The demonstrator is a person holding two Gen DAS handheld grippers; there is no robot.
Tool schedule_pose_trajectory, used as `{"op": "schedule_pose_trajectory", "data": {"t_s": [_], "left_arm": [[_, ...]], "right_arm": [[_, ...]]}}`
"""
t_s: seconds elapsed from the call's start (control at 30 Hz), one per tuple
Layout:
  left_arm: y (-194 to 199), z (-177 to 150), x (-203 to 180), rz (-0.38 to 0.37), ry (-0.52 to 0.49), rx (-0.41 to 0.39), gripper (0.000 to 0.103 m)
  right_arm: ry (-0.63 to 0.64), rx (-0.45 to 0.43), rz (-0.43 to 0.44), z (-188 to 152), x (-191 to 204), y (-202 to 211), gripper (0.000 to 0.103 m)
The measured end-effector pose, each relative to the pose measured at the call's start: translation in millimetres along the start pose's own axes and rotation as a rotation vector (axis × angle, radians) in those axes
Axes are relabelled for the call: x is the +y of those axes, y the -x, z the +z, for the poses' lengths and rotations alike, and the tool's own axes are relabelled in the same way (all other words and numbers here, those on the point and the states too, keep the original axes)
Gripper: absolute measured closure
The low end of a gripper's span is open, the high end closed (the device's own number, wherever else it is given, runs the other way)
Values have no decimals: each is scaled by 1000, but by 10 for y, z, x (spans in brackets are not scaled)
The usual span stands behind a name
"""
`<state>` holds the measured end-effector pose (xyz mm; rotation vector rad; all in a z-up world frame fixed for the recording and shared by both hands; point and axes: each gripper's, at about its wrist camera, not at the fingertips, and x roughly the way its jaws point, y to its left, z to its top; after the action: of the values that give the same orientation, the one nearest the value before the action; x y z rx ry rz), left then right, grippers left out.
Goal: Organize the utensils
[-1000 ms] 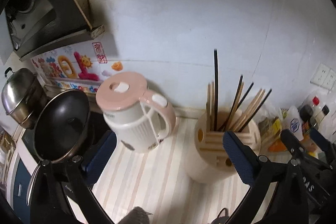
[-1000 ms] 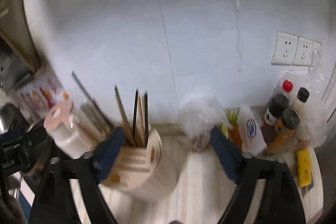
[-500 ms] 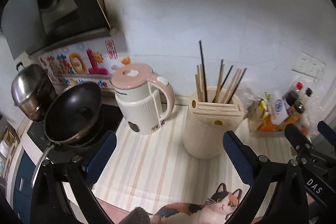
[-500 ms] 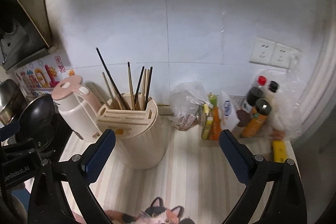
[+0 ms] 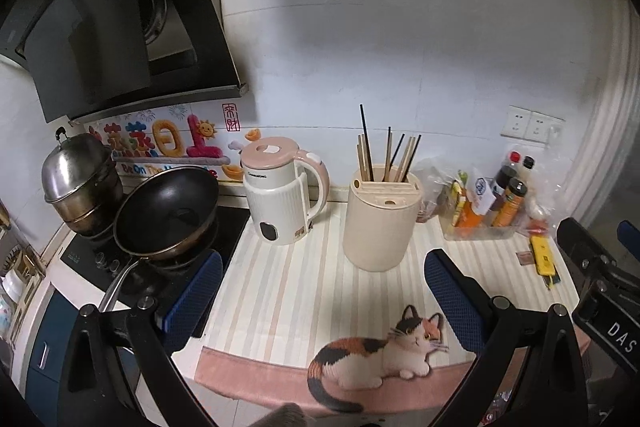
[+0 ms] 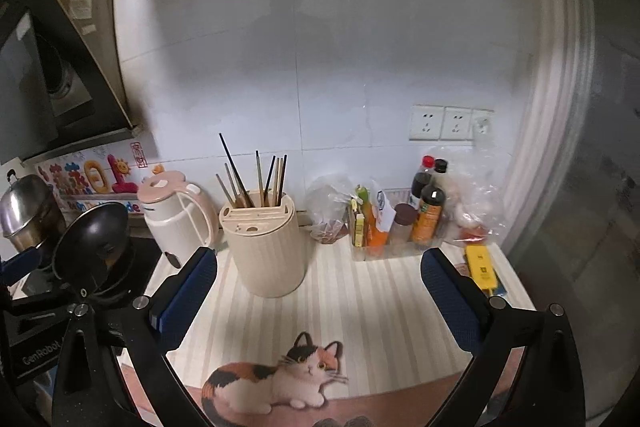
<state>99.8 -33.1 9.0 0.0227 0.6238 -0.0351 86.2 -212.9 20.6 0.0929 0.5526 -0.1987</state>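
Observation:
A cream ribbed utensil holder [image 5: 379, 223] stands on the striped counter mat [image 5: 304, 291], and it shows in the right wrist view [image 6: 267, 251] too. Several wooden and black chopsticks [image 5: 390, 159] stand upright in its back compartment, also seen in the right wrist view [image 6: 256, 179]. My left gripper [image 5: 320, 291] is open and empty, well in front of the holder. My right gripper [image 6: 318, 291] is open and empty, in front of and to the right of the holder.
A pink and white kettle [image 5: 282, 199] stands left of the holder. A black wok [image 5: 168, 215] and a steel pot [image 5: 78, 179] sit on the stove at left. A clear tray of sauce bottles [image 5: 484, 211], a plastic bag [image 6: 328, 207] and a yellow box [image 6: 482, 267] are at right.
Both grippers have pulled back and up from the holder, which now looks smaller and farther off. The cat print at the mat's front edge has come into view.

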Motion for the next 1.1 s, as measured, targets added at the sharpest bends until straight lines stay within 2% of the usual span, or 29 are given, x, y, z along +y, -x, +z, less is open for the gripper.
{"op": "schedule_pose_trajectory", "data": {"t_s": [0.17,0.4,1.1], "left_arm": [[246,-126,50,-12,2,4,0],[448,-182,84,-6,5,-8,0],[580,-231,70,43,22,-2,0]], "right_arm": [[-8,-8,-17,-90,9,384,0],[0,-2,-24,-164,18,617,0],[18,10,23,-112,-103,659,0]]}}
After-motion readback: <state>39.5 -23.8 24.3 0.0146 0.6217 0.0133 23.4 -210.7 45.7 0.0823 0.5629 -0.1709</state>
